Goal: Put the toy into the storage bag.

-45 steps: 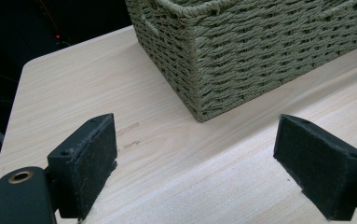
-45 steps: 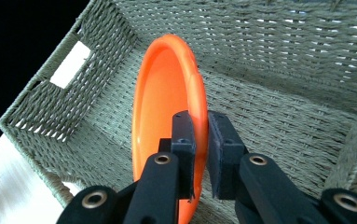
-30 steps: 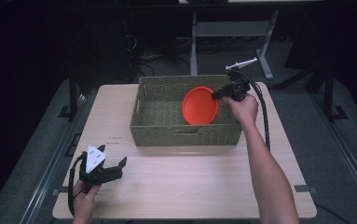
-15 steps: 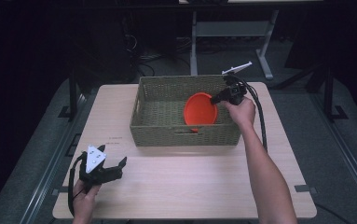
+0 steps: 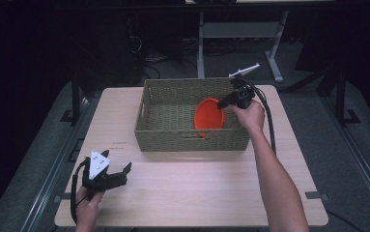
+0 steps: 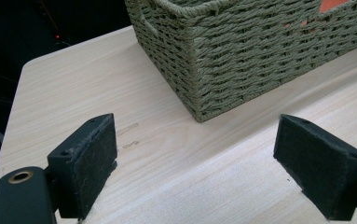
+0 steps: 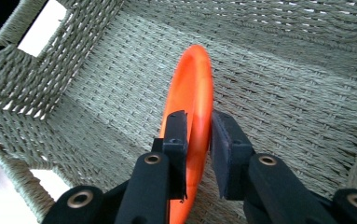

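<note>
Table (image 5: 187, 193) of pale wood grain, lit against a dark room. Woven basket (image 5: 192, 140) of green-grey cord standing on the far half, with a cut-out handle in its near wall; the same basket's corner (image 6: 223, 56) looming in the left gripper view, orange glinting through the weave at the top. Orange plate (image 5: 208, 116) inside the basket toward its right end, stood up on edge, leaning against the near wall. Seen edge-on in the right gripper view, the plate's rim (image 7: 192, 107) running up between the two black jaws. Right gripper (image 5: 231, 99) reaching over the basket's right rim, jaws just been opening, rim of the plate between them, the left pad close against it and a narrow gap at the other pad (image 7: 225, 149). Left gripper (image 5: 120, 173) resting low at the near left corner of the table, well apart from the basket, jaws spread wide with bare tabletop between them (image 6: 195, 163).
</note>
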The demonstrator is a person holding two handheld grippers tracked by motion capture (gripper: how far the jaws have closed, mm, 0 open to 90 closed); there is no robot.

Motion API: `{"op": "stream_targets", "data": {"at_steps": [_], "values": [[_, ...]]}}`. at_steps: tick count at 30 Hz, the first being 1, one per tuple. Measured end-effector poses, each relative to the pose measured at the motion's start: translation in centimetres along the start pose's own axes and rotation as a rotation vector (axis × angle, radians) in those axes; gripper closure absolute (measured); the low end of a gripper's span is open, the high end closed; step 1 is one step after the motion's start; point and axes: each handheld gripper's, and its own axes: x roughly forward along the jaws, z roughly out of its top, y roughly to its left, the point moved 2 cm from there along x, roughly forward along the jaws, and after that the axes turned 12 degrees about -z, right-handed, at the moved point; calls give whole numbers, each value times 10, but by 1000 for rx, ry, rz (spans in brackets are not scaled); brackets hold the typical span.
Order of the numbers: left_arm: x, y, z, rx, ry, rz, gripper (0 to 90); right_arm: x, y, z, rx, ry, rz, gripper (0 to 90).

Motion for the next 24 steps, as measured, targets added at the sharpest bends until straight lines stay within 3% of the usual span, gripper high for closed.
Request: {"op": "stream_targets", "data": {"at_steps": [9,12,24], "values": [[1,0,1,-2,-1,0,128,-8,-6,0,13,-13,-1,734],[2,-1,1,-3,1,-2,128,-10,-7,0,28,-22,37,736],[1,1,1,4,6,2,128,-10,-2,-2,3,-21,94,671]]}}
